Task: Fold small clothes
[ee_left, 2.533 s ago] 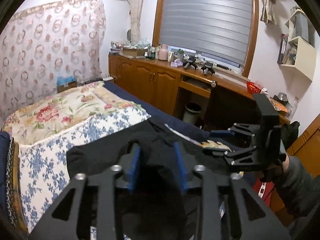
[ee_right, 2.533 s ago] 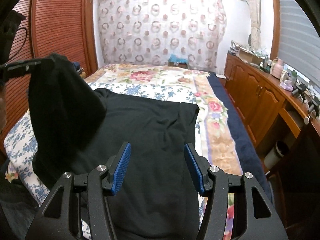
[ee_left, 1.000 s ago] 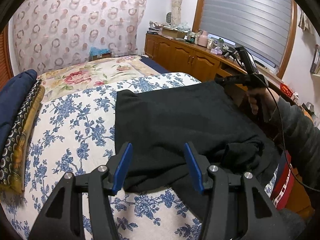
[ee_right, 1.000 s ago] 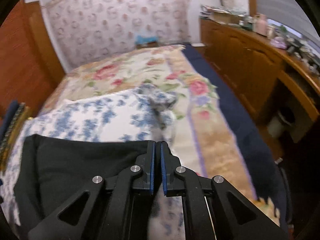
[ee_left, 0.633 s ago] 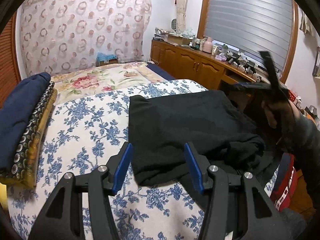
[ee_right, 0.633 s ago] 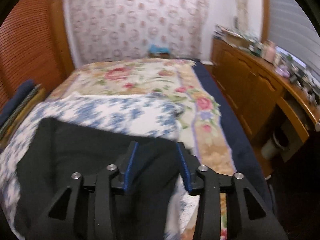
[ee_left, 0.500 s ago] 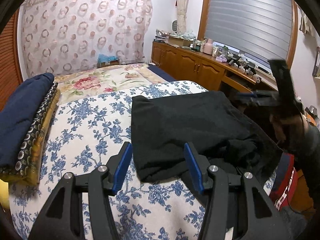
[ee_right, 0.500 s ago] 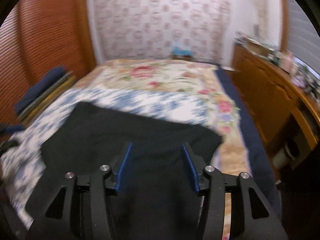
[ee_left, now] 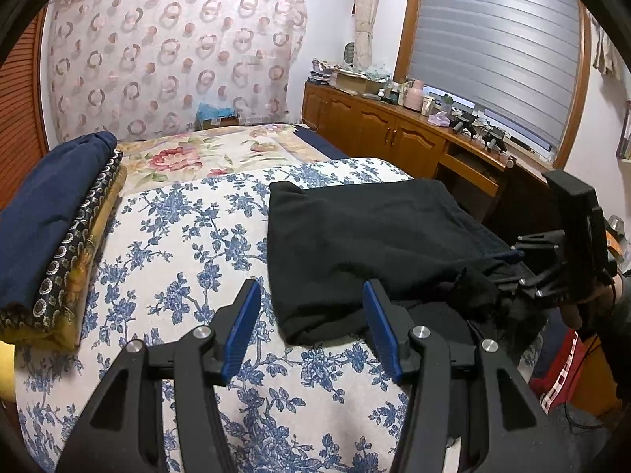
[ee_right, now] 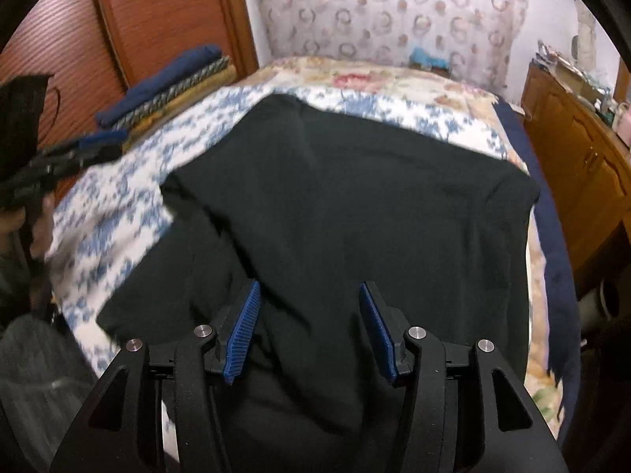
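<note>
The black garment (ee_left: 366,236) lies on the blue-flowered sheet (ee_left: 177,244) of the bed, near the edge where the person stands. It looks folded over once, with a neat straight side facing the pile of folded cloth (ee_left: 51,220) by the wall. The near part is still bunchy and rumpled, so I think the folding is only partly done. It needs smoothing and at least one more fold before it can join the pile. The left gripper (ee_left: 311,323) hangs just above the near corner of the black garment, its blue pads apart and holding nothing. The right gripper (ee_right: 307,329) is over the middle of the cloth. Its jaws have just been opening, and now they stand apart with nothing pinched between them.
</note>
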The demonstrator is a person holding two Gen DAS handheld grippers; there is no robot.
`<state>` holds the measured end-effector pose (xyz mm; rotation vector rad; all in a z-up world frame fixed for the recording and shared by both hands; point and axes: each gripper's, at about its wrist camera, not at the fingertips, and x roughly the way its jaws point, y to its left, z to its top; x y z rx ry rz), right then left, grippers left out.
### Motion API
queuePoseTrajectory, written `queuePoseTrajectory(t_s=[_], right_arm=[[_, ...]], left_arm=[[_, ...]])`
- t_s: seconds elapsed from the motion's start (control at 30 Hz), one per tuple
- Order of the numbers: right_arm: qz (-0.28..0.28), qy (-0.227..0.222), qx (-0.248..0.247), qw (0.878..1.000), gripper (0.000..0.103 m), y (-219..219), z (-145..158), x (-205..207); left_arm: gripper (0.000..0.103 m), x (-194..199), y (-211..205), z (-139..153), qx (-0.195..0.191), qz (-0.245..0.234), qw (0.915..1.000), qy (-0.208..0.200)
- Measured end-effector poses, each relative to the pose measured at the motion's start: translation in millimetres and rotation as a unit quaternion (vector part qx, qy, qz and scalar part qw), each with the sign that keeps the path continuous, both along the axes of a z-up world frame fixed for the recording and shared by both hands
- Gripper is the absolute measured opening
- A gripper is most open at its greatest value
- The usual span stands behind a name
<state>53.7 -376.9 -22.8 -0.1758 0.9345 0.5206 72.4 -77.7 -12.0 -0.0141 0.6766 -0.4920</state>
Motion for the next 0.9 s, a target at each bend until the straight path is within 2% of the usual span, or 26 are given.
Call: queuePoseTrajectory(t_s=[0.1,0.13,0.2,0.23,0.37,0.47,0.57,0.7,0.77,0.8,0.87,0.9], right_arm=[[-0.003,0.007,-0.001,1.000,0.053,-3.3,-6.2,-5.7],[-0.004,0.008,0.004,1.000,0.049,-3.7,-7.6,-6.4],[0.003,0.008,0.017,1.000,0.025,-3.6,-6.0,-8.1],[0.011,0.003,0.019,1.000,0.007,-2.2,-3.3,-10.0],[0.020,-0.039,0.016,0.999,0.003,0.1,18.8,-23.7],[0.010,-0.063,0.020,0.998,0.003,-9.0,46.8,-32.8],[-0.014,-0.078,0.002,0.997,0.003,-26.6,65.9,-38.2],[-0.053,-0.067,-0.031,0.996,0.004,-50.2,57.2,-37.2],[-0.069,-0.048,-0.047,0.995,0.019,-56.5,42.6,-33.4],[-0.073,-0.046,-0.053,0.995,0.022,-57.5,38.8,-32.6],[-0.074,-0.049,-0.055,0.995,0.040,-58.1,36.7,-31.6],[-0.074,-0.055,-0.053,0.994,0.043,-56.6,37.9,-32.1]], left_arm=[[0.053,0.6,-0.1,-0.6,-0.001,0.000,1.0000,0.000],[0.053,0.7,-0.2,-0.7,0.000,0.000,1.0000,0.001],[0.053,0.9,0.1,-0.9,0.000,0.000,1.0000,0.001],[0.053,1.0,0.2,-0.9,0.000,0.001,1.0000,0.001],[0.053,0.7,0.2,0.0,-0.002,0.003,1.0000,-0.001],[0.053,-0.3,0.1,1.3,-0.004,0.001,1.0000,-0.004],[0.053,-2.0,-1.0,3.6,-0.004,0.000,1.0000,-0.007],[0.053,-4.4,-1.5,6.6,-0.004,0.000,0.9999,-0.012],[0.053,-5.2,-1.5,7.7,-0.004,0.000,0.9999,-0.013],[0.053,-5.6,-1.5,8.1,-0.003,0.000,0.9999,-0.013],[0.053,-6.0,-1.3,9.2,-0.002,0.000,0.9999,-0.015],[0.053,-6.1,-1.6,9.8,0.000,0.001,0.9999,-0.016]])
